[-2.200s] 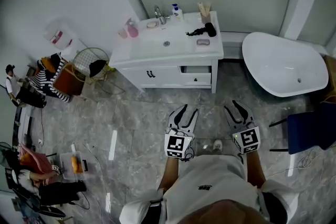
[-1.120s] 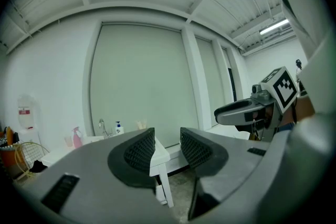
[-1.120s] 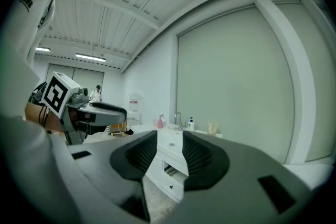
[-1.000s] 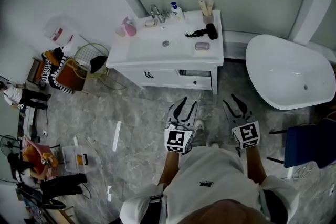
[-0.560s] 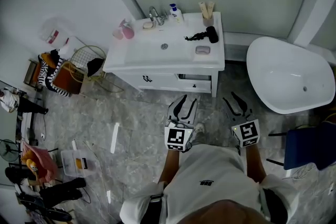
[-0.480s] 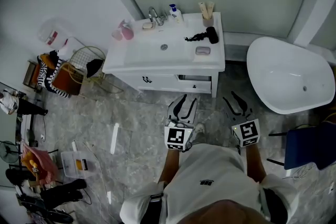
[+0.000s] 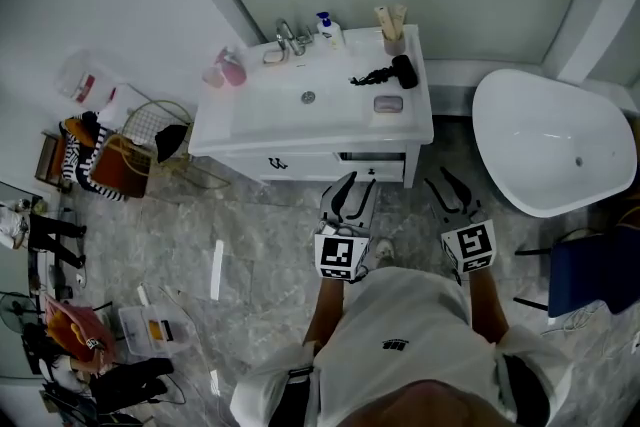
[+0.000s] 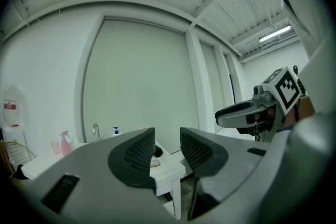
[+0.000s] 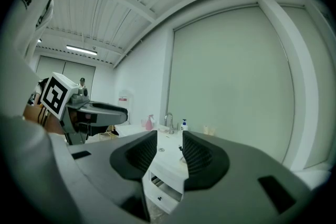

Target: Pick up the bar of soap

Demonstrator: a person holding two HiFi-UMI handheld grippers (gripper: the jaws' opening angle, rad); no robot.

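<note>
Two grippers, head view: the left gripper (image 7: 360, 181) and the right gripper (image 7: 438, 177) were held side by side over the marble floor (image 7: 260, 245). Both pointed towards the sink cabinet (image 7: 300, 120) and were apart from it.
Bar of soap, head view: the bar of soap (image 7: 388, 104) lay flat on the right part of the cabinet top. It was just in front of a black hair dryer (image 7: 385, 70) and well apart from both grippers.
Bathtub, head view: a white bathtub (image 7: 550, 140) stood to the right of the sink cabinet.
Left gripper view: the jaws stood partly apart and gripped nothing. Through the gap showed a corner of the sink cabinet with the pinkish bar of soap on it, and the right gripper hung off to the right.
Right gripper view: the jaws stood partly apart and held nothing. Beyond the gap lay the cabinet top, with a tap (image 9: 169, 122), a pump bottle (image 9: 184, 125) and a pink spray bottle (image 9: 150, 122) at its back.
</note>
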